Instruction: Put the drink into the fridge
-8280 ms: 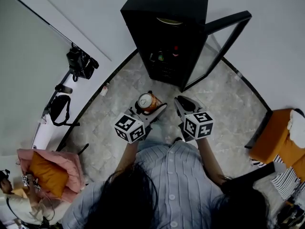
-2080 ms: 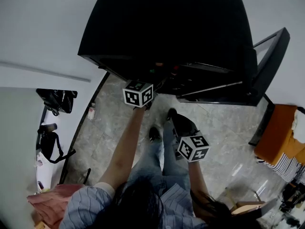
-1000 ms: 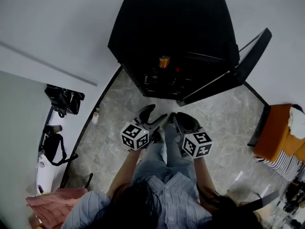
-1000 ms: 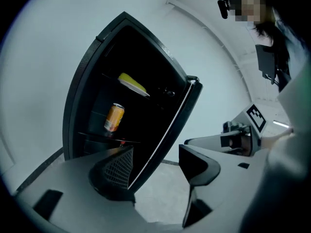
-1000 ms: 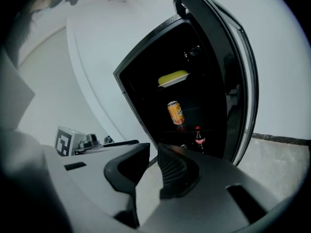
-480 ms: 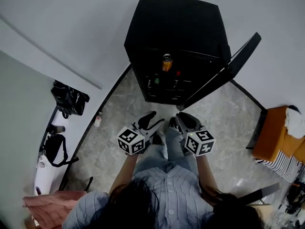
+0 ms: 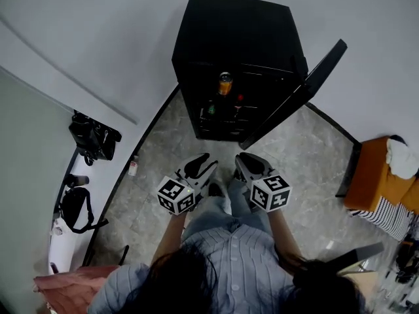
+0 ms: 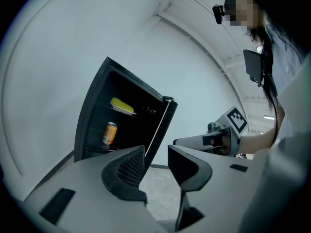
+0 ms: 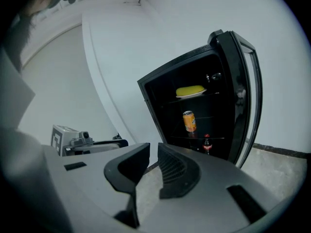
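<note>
**Status of task**

1. The drink, an orange can, is seen upright on the middle shelf of the black fridge, away from the shelf's side edges. It is touched by neither gripper.
2. On the shelf above, a yellow item on a plate is seen. On the shelf below, a small dark bottle with a red cap is seen near the right edge, beside the door hinge side.
3. The fridge door is swung wide open to the right.

**Status of tools**

1. The left gripper is held over the stone floor, well apart from the fridge front. Its jaws are closing with a clear gap between them, and nothing is found between them.
2. The right gripper is held just beside the left one, at the same standoff. Its jaws are drawn almost together, with only a narrow slit between the pads, and nothing is gripped.

**Assessment**

The placing step is judged complete, since the can is set inside and released. The door is not yet closed. If closure is counted as part of the task, one gripper is to be brought to the door's free edge and the door pushed shut. Otherwise nothing is judged to be left.
</note>
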